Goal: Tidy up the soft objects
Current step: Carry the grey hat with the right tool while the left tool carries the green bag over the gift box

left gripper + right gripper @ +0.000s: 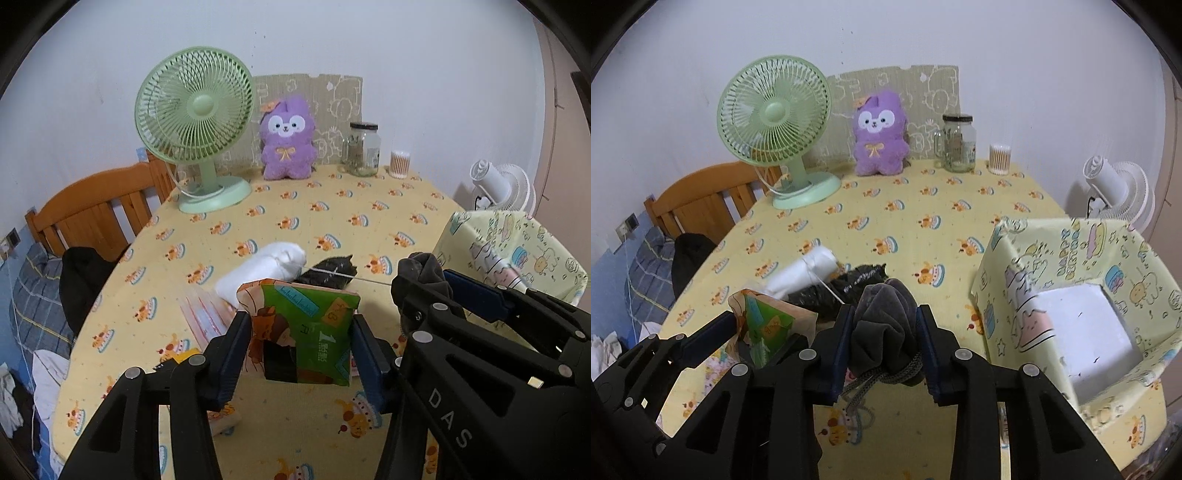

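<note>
A wooden chair [99, 210] stood at the far left, beside the table with the yellow cake cloth [332, 218]. A black cloth [86, 273] hung over the table's left edge. At the back left of the table stood a green fan [194, 122]. Next to it sat a purple plush bunny [286, 138], leaning against a printed board [332, 110].

In the middle of the table lay a white rolled cloth [262, 269], and a black crinkly bundle [330, 275] was touching its right end.

The left gripper [299, 339] was squeezed tight on a green tissue pack [306, 332], one finger on each side. The pack was held up above the cloth, near the front of the table.

Just to the right, the right gripper [886, 343] was pinched shut on a dark gray sock [886, 325]. A gray cord [879, 380] hung from the bottom of the sock. The two grippers were close, side by side.

At the back, right of the bunny, stood a glass jar [364, 149] and a small tub of cotton swabs [400, 164].

On the right side of the table sat an open box [1015, 273] wrapped in yellow birthday paper. Its inside was white. A white fan [1115, 192] stood behind it, off the table.
</note>
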Demonstrator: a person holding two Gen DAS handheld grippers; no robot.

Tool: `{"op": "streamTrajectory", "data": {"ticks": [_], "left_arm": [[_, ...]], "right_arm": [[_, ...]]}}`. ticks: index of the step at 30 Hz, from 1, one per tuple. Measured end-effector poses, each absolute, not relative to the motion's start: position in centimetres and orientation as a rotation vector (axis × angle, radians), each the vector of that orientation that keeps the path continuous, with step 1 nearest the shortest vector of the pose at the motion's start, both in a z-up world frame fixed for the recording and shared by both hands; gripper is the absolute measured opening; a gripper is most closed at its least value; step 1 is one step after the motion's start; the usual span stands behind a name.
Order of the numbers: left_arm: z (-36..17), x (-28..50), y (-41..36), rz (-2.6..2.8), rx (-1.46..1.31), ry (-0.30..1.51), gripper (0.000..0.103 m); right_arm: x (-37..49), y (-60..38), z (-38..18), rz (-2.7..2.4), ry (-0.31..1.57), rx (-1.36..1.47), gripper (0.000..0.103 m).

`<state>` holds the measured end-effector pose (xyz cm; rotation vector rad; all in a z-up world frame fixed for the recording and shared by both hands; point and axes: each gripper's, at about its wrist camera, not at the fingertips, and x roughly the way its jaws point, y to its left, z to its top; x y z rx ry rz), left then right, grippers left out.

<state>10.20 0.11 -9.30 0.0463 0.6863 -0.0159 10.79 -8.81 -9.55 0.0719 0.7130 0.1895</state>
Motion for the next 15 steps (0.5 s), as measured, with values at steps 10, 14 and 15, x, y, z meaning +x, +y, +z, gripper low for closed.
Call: {"op": "streamTrajectory", "data": {"ticks": [10,14,15], "left_arm": [[-6.3,8.9,-0.6,-0.002,0.063,0.641,0.056],[-5.5,8.5,-0.9,0.004,0.061,0.622,0.056],[-5.3,8.5,-1.0,0.005,0.061,0.619,0.056]], "right_arm": [[9.3,-9.5,-6.4,0.182,0.656,0.074,0.037],[9.0,-9.9,-5.5,0.187,0.638,0.072,0.037],[8.9,-10.0,-5.4,0.188,0.635,0.072,0.037]]}}
